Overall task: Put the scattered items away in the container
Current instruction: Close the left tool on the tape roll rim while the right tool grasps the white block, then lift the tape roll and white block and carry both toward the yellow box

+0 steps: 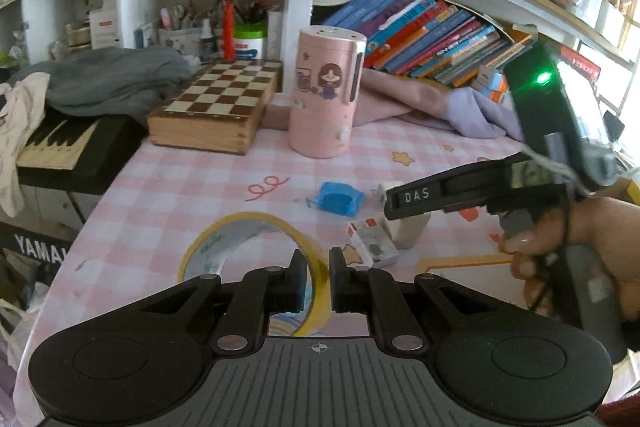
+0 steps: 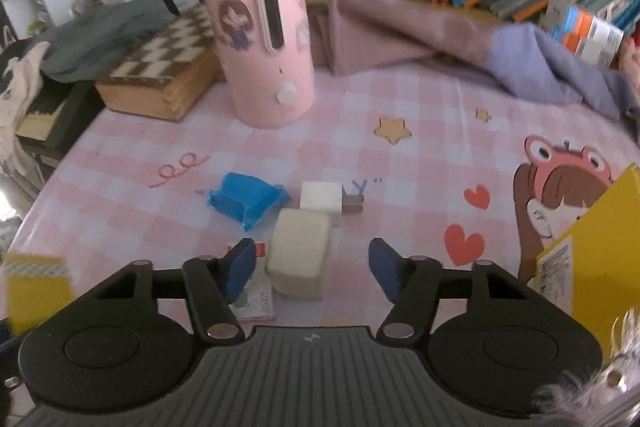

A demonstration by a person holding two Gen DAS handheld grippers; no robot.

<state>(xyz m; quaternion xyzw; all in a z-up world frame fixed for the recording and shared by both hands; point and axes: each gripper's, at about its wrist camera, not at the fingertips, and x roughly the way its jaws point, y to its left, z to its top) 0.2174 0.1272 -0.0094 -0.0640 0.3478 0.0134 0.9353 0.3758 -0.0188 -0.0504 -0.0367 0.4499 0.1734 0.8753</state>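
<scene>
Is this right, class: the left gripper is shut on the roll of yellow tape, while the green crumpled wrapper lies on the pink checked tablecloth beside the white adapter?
Not quite. The crumpled wrapper is blue, not green, as the right wrist view shows. The rest stands: the left gripper is shut on the roll of yellow tape, and the wrapper lies on the pink checked tablecloth beside the white adapter.

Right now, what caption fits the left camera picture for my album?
Left gripper pinching a tape roll above the pink checked table.
</scene>
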